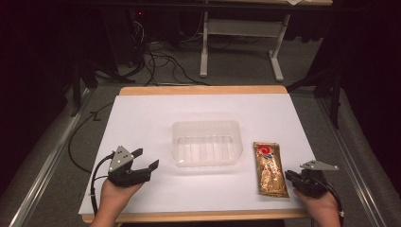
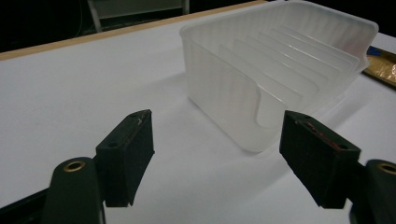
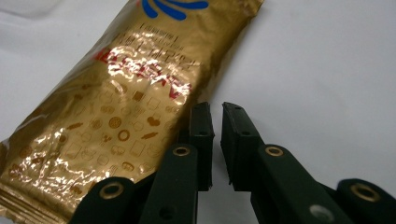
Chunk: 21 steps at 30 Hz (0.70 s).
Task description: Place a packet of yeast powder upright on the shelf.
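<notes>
A clear, ribbed plastic container (image 1: 206, 124) stands empty at the middle of the white table. To its right lies a flat gold snack packet (image 1: 270, 169) with red and blue print. My left gripper (image 1: 147, 158) hovers left of the container, open, nothing between its jaws. In the left gripper view the container's near corner (image 2: 243, 84) sits just beyond my left gripper (image 2: 217, 119). My right gripper (image 1: 289, 175) rests at the packet's right edge. In the right gripper view the right gripper (image 3: 217, 109) has its jaws almost together with only a slit, beside the packet (image 3: 126, 107), gripping nothing.
The white sheet (image 1: 142, 118) covers a wood-edged table. Beyond its far edge are a white stand's legs (image 1: 204, 56) and loose cables (image 1: 161, 61) on the grey floor. A metal rail (image 1: 42, 165) runs along the left side.
</notes>
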Tool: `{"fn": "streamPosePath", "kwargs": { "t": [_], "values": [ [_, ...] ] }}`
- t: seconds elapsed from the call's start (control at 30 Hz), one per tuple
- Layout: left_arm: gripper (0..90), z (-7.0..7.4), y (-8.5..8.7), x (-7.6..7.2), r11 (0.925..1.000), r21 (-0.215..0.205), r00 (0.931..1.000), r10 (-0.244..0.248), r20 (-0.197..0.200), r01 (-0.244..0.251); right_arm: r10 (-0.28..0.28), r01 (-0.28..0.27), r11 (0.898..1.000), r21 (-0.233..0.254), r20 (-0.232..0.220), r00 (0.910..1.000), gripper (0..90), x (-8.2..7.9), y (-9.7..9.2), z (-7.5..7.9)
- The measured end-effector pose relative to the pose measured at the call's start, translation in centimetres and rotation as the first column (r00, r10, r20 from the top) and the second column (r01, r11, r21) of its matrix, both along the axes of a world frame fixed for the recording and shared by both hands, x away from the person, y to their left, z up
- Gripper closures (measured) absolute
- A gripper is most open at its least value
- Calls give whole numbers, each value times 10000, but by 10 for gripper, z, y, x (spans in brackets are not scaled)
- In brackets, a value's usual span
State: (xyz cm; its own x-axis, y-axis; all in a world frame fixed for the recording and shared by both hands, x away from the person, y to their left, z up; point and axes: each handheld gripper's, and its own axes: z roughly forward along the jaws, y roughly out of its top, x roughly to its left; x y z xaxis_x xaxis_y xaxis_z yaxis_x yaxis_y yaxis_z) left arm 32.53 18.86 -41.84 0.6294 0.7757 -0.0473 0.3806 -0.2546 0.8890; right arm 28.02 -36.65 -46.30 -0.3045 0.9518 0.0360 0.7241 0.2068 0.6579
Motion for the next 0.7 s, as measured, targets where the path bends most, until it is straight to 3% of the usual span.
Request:
{"fn": "streamPosePath", "kwargs": {
  "t": [0.13, 0.33, 0.4, 0.57, 0.7],
  "values": [
    [323, 0, 4, 1, 9996, -126, 9997, 244, -65, -245, 358, -360, 9993, -116, -129, 9993, 834, 2, 4, -2],
    [415, -1, 8, -3, 9995, -285, 9994, 112, 323, -103, 842, -843, 9964, -21, -193, 9963, 863, 2, 8, -2],
    [428, 0, 9, -2, 9986, -531, 9996, 26, 275, -11, 1070, -1070, 9943, 4, -203, 9941, 865, 2, 11, -2],
    [435, -3, 12, 0, 9979, -645, 9999, -25, 110, 33, 1543, -1545, 9880, -29, -268, 9877, 864, 2, 25, -2],
    [440, -5, 11, -1, 9984, -530, 9998, -206, -50, 203, 2033, -2035, 9790, -61, -309, 9786, 872, 3, 38, -2]
  ]
}}
